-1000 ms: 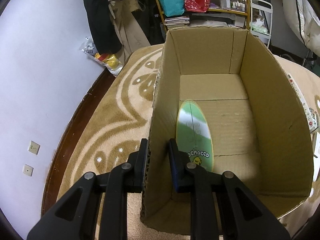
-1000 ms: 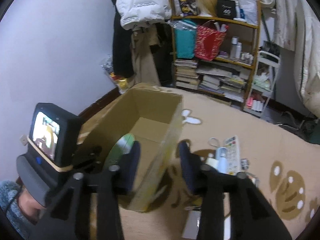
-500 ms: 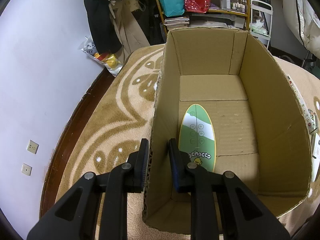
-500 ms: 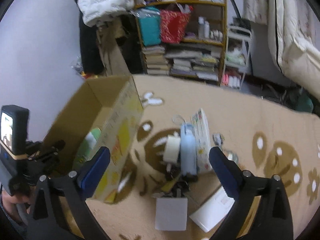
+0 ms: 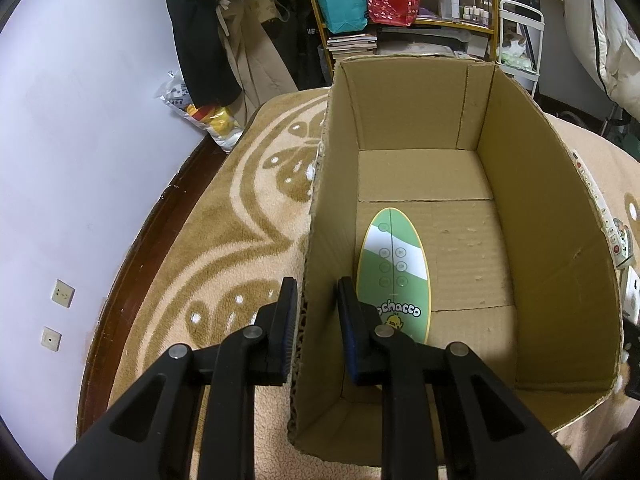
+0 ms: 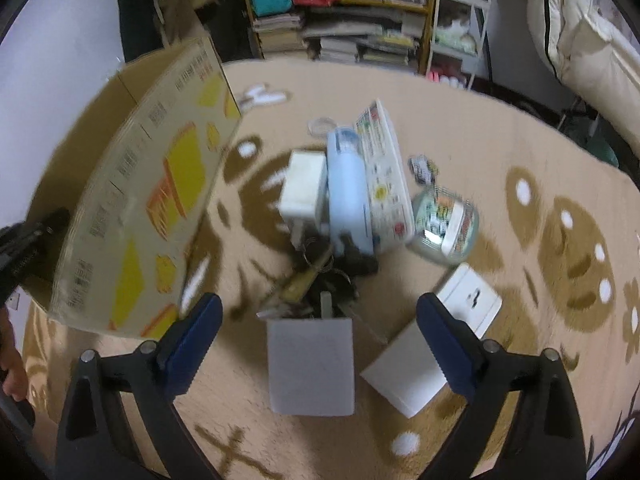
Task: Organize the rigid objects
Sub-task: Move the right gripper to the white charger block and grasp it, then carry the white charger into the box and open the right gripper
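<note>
We see the left hand-held gripper pinching the near left wall of the cardboard box, one finger inside and one outside. Flat on the box floor, close to that wall, lies a green oval board. The right hand-held gripper is spread wide and holds nothing, hanging over a clutter on the carpet beside the box: a white square box, a light blue bottle, a jar and a flat white package.
</note>
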Demonstrator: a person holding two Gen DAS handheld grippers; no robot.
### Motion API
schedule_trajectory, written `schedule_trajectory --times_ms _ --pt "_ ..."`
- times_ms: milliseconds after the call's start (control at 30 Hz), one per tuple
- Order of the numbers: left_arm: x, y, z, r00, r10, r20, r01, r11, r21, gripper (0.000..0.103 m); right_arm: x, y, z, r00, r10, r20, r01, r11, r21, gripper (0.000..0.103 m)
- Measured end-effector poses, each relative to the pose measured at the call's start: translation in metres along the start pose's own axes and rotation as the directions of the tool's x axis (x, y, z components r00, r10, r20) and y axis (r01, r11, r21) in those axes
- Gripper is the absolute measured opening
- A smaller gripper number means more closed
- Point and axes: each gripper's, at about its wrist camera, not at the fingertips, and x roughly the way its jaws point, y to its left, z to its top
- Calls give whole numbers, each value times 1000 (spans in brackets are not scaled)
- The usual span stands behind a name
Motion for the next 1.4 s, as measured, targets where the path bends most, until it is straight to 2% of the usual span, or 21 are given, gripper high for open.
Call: schedule_trajectory --times_ms 100,133,167,233,400,467,767,933,1400 --pt "0 0 0 1000 0 0 0 1000 0 20 9 -5 -4 999 16 -39 -15 1000 25 98" --pt "0 0 0 1000 1 0 -1 1000 1 20 12 -6 -6 998 18 -52 -17 999 29 95" --pt "0 0 0 1000 2 0 -2 1000 2 20 14 -6 -8 998 17 -65 -15 999 28 86" --pt "0 0 0 1000 0 0 0 1000 0 20 21 -7 -11 995 17 -101 -15 1000 26 73" --pt "0 0 0 1000 -4 -2 4 1000 -3 21 28 -3 -17 993 9 -117 -9 1000 2 70" --pt "0 0 0 1000 -4 -2 4 1000 -3 21 26 -1 -18 995 8 -97 -8 1000 5 58" --pt "0 0 0 1000 -7 -3 7 1000 -6 21 19 5 -9 999 -1 -52 2 1000 10 57" --pt "-1 0 0 1000 -7 -3 7 1000 -7 21 3 4 4 1000 -2 0 2 1000 15 57" --pt "-1 1 0 1000 -13 -6 13 1000 -12 21 -26 3 15 993 35 110 -40 998 42 56"
